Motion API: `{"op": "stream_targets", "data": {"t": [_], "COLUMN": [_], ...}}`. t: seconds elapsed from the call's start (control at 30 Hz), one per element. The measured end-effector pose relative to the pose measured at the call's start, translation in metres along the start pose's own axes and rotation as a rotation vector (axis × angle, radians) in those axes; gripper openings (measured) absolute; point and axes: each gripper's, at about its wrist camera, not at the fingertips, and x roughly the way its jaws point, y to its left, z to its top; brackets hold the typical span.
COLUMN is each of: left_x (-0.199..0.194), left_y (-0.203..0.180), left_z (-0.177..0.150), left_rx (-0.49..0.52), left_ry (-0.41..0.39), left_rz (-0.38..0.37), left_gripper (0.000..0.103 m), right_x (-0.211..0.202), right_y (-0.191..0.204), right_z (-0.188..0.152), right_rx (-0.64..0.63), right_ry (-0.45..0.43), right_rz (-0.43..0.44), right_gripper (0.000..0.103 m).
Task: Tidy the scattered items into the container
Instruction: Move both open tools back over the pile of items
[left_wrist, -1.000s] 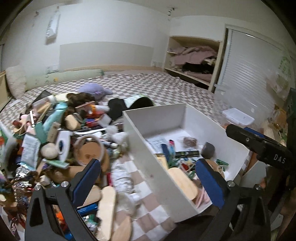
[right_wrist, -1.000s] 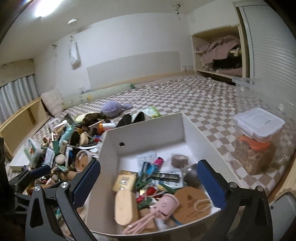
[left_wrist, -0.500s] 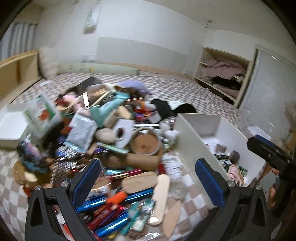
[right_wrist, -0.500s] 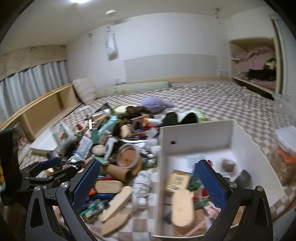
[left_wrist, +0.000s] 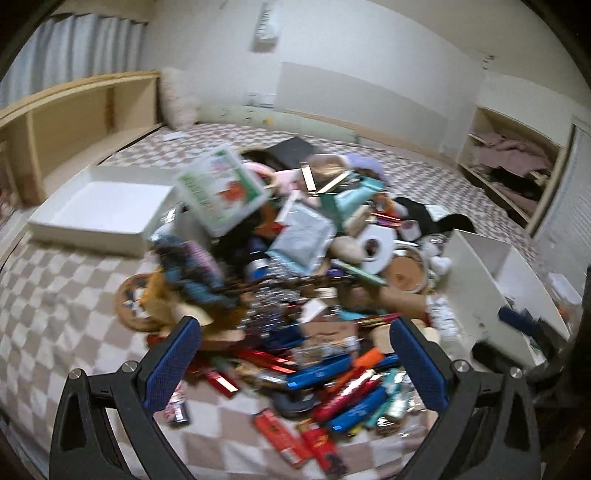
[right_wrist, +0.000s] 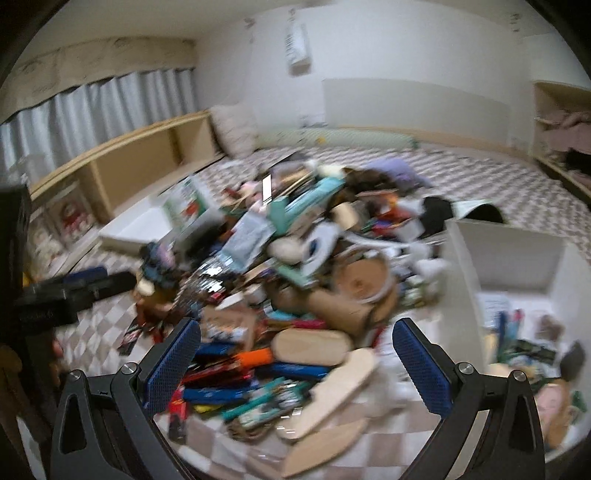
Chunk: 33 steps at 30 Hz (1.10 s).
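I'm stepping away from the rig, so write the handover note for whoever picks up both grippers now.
Left gripper: open, empty, aimed at the pile.
Right gripper: open, empty, also over the pile.
Pile of scattered items: heaped on the checkered mat, left of the white container.
Done: several items already lie inside the container.
Left: most of the pile, including the wooden oval pieces and blue and red tubes nearest the grippers. Views are blurred, so re-aim first.
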Motion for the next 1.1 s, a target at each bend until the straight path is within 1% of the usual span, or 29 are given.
{"op": "stream_targets", "data": {"t": [0.13, 0.27, 0.33, 0.4, 0.47, 0.57, 0.63, 0.83, 0.93, 0.97, 1.0, 1.07, 1.1], "left_x": [0.005, 0.013, 0.017, 0.021, 0.025, 0.030, 0.034, 0.042, 0.047, 0.048, 0.050, 0.053, 0.055], "left_y": [0.030, 0.056, 0.067, 0.077, 0.085, 0.093, 0.095, 0.100, 0.103, 0.104, 0.105, 0.106, 0.105], "left_z": [-0.008, -0.017, -0.021, -0.025, -0.029, -0.033, -0.035, -0.040, -0.043, -0.044, -0.044, -0.045, -0.046], "left_rx": [-0.083, -0.182, -0.226, -0.267, -0.307, -0.349, -0.367, -0.405, -0.424, -0.430, -0.435, -0.442, -0.441], "left_ry": [0.035, 0.078, 0.095, 0.112, 0.129, 0.151, 0.166, 0.205, 0.223, 0.229, 0.235, 0.249, 0.256], "left_rz": [0.032, 0.044, 0.055, 0.063, 0.065, 0.064, 0.064, 0.064, 0.066, 0.066, 0.065, 0.067, 0.070], "left_gripper": [0.103, 0.103, 0.103, 0.103, 0.103, 0.103, 0.103, 0.103, 0.103, 0.103, 0.103, 0.103, 0.103], "right_x": [0.025, 0.047, 0.055, 0.064, 0.070, 0.077, 0.082, 0.096, 0.104, 0.106, 0.108, 0.111, 0.112], "right_y": [0.024, 0.039, 0.043, 0.050, 0.055, 0.059, 0.062, 0.080, 0.084, 0.085, 0.085, 0.084, 0.082], "right_z": [-0.015, -0.033, -0.039, -0.044, -0.048, -0.050, -0.051, -0.056, -0.060, -0.061, -0.062, -0.063, -0.063], "right_rx": [-0.044, -0.029, -0.026, -0.050, -0.086, -0.120, -0.150, -0.302, -0.333, -0.339, -0.339, -0.328, -0.316], "right_ry": [0.054, 0.114, 0.143, 0.163, 0.168, 0.177, 0.185, 0.212, 0.234, 0.241, 0.246, 0.254, 0.256], "right_rz": [0.059, 0.121, 0.134, 0.137, 0.135, 0.155, 0.165, 0.157, 0.153, 0.152, 0.151, 0.141, 0.138], "right_gripper": [0.103, 0.103, 0.103, 0.103, 0.103, 0.103, 0.103, 0.103, 0.103, 0.102, 0.097, 0.092, 0.091]}}
